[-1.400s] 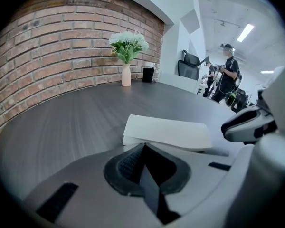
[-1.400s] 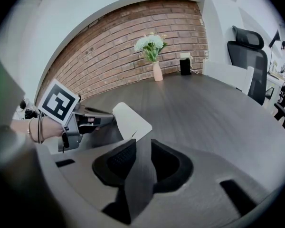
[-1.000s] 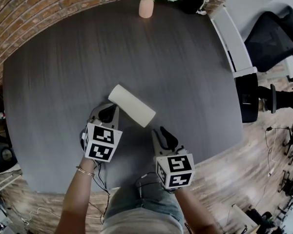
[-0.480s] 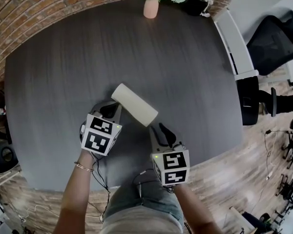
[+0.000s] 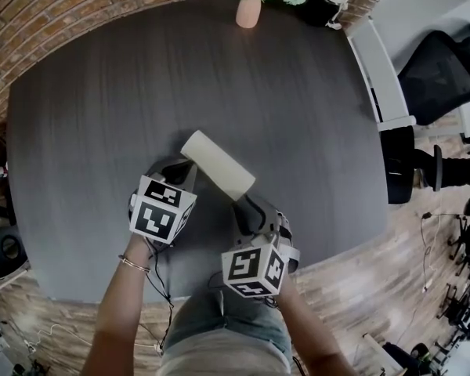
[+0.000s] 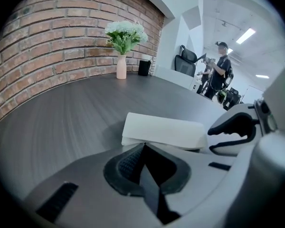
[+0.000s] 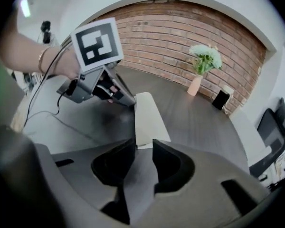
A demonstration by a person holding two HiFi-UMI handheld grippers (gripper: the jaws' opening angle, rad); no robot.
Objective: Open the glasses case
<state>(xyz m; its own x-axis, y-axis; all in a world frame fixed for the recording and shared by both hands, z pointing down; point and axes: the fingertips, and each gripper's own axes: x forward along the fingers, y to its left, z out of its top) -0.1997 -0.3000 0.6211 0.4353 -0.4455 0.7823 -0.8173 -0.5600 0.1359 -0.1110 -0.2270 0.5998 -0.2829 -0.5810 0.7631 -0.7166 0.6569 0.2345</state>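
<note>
Since the lid has to be lifted while the body is held down, what matters is how the glasses case (image 5: 218,163) lies between the two tools. From the head view it rests closed on the dark table (image 5: 298,92), its long axis running slantwise from upper left to lower right. The left gripper (image 5: 180,171) sits against the near long side by the upper-left end, and the right gripper (image 5: 247,208) meets the lower-right end, so each hand has its own end and neither is clearly nearer.

Seen from the left gripper view, that tool's jaws are pressed together with nothing between them, their joined tip (image 6: 142,145) just beside the case's (image 6: 164,129) long side, which lies crosswise ahead. Whether it touches cannot be told.

Seen from the right gripper view, the jaws (image 7: 141,146) stand apart by a narrow gap and have just been opening. The case (image 7: 149,118) stretches straight away from them, its near end at the mouth of the gap, with no pad pressing on it. My guess is the right tool must find the lid's edge there.
</note>
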